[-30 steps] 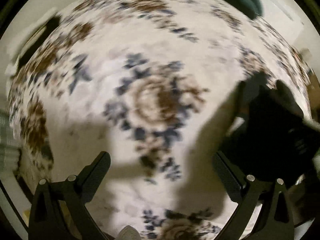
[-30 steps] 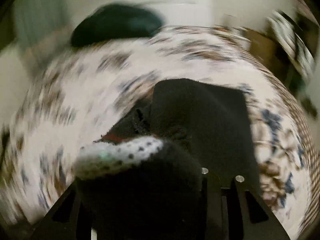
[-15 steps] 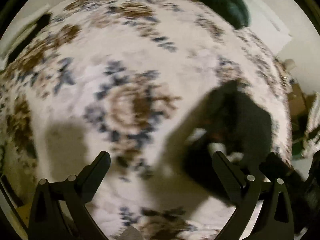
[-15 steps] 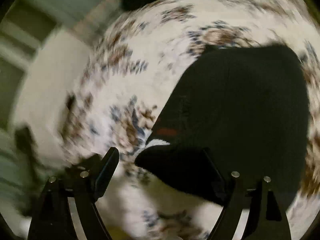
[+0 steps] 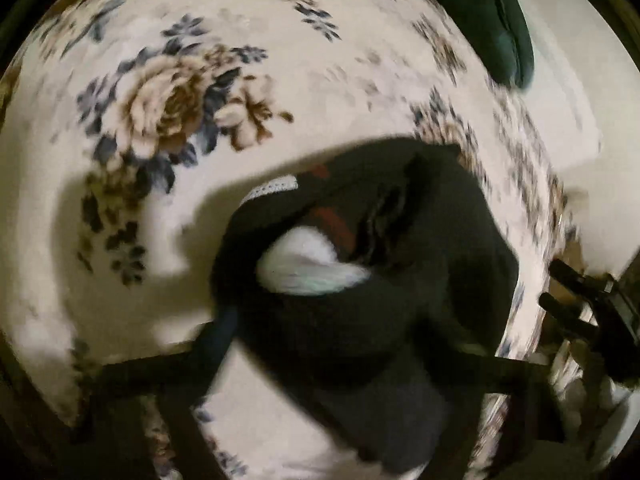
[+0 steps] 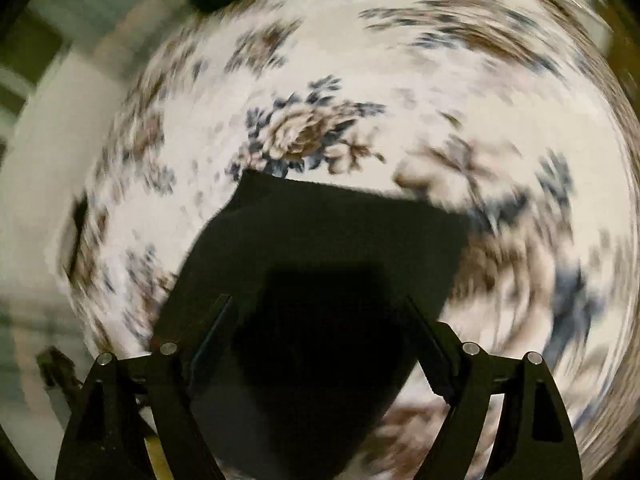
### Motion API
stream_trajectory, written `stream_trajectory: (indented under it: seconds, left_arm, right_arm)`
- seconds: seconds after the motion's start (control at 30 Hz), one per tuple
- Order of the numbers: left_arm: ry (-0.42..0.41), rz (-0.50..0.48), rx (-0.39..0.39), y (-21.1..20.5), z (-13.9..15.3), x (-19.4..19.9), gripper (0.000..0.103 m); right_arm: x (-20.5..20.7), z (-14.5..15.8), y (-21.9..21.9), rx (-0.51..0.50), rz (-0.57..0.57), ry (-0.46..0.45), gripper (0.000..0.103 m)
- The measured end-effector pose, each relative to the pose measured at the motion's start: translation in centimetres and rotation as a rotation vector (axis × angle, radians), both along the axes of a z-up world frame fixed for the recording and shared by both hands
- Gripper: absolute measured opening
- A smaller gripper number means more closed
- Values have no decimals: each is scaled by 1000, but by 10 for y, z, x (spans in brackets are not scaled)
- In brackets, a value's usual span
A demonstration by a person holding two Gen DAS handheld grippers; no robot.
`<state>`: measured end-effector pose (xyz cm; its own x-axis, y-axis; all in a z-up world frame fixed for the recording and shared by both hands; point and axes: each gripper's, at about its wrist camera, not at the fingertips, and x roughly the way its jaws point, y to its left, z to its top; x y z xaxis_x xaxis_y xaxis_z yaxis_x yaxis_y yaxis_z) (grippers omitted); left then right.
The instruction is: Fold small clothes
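- Two grippers work over one black garment [image 6: 320, 240] that lies on a floral bedspread [image 6: 400, 80].
- Left gripper [image 5: 332, 344]: badly blurred, its jaws are closing with the near edge of the black garment [image 5: 400, 280] between them; whether the pads already press the cloth, I cannot tell.
- Right gripper [image 6: 320, 348]: jaws spread wide above the near part of the garment, the cloth under them, neither pad pinching it.
- One garment only: soft, matte black, flat with straight far edges in the right wrist view; in the left wrist view it is bunched, showing a white lining [image 5: 308, 264], a red strip [image 5: 332, 220] and a white dotted band.
- One dark green cushion [image 5: 500, 28] sits at the far edge of the bedspread.
- Bedspread cloth is cream with brown and blue roses.
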<state>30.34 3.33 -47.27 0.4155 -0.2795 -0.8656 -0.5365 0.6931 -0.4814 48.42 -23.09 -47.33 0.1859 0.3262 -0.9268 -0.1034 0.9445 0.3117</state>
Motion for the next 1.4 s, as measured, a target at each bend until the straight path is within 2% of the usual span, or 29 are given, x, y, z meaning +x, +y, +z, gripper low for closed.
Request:
stream_trajectory:
  seconds: [0.03, 0.1, 0.23, 0.33, 0.37, 0.4, 0.43, 0.47, 0.6, 0.7, 0.77, 0.83, 0.93, 1.0, 1.03, 1.07, 1.1, 1.13, 1.17, 1.2, 1.23, 1.3, 1.4]
  left_arm:
    - [-20, 18, 9, -1, -2, 1, 38]
    - [-61, 31, 59, -6, 0, 2, 32]
    - [-100, 30, 111, -11, 5, 2, 28]
    - [-116, 34, 119, -9, 11, 2, 26]
    - [-126, 37, 119, -8, 14, 2, 26]
    - [-137, 34, 123, -9, 18, 1, 25]
    - [-147, 29, 135, -10, 23, 2, 25]
    - [-162, 27, 136, -10, 29, 3, 25]
    - [-199, 17, 161, -8, 42, 14, 24]
    - [-172, 40, 158, 6, 29, 27, 25]
    - [-124, 47, 161, 15, 7, 36, 25]
    - [-70, 50, 123, 24, -20, 38, 27]
    - [-86, 68, 39, 39, -31, 31, 33]
    - [-100, 86, -22, 44, -27, 24, 35]
    - [-103, 95, -51, 45, -23, 21, 39]
    - [-102, 101, -64, 45, -18, 17, 40]
    - [-103, 105, -62, 44, -10, 13, 47]
    - [-98, 109, -31, 41, 0, 8, 66]
    - [-102, 109, -10, 38, 8, 2, 77]
    - [-124, 111, -14, 35, 16, -6, 89]
    - [-150, 122, -25, 31, 22, -15, 90]
    - [-163, 137, -45, 24, 27, -28, 94]
    - [-142, 156, -88, 11, 13, -36, 97]
  right_arm:
    - [19, -7, 9, -6, 72, 13, 86]
    - [55, -24, 35, -27, 192, 42, 86]
    - [93, -59, 79, -26, 396, 102, 86]
    - [109, -91, 103, -32, 510, 197, 85]
    - [109, -96, 106, -27, 527, 222, 77]
    - [109, -95, 108, -8, 551, 213, 63]
    - [107, -91, 110, 3, 571, 193, 18]
    - [106, -85, 110, -6, 580, 172, 11]
    - [110, -50, 87, 48, 467, 62, 7]
    - [120, -29, 66, 70, 380, -23, 7]
    - [128, -30, 61, 70, 343, -31, 7]
    - [131, -48, 71, 52, 348, -8, 7]
    - [127, -81, 100, -39, 407, 19, 7]
    - [127, -95, 109, -57, 415, 73, 8]
    - [128, -95, 107, -46, 399, 84, 12]
    - [130, -93, 101, -21, 377, 98, 27]
    - [130, -89, 94, 5, 355, 111, 41]
    - [130, -82, 82, 42, 332, 111, 67]
    - [127, -72, 68, 86, 306, 102, 91]
    - [123, -60, 50, 133, 268, 92, 97]
    - [118, -52, 36, 163, 242, 86, 100]
    - [105, -39, 6, 184, 189, 82, 100]
    - [74, -34, -44, 199, 94, 97, 102]
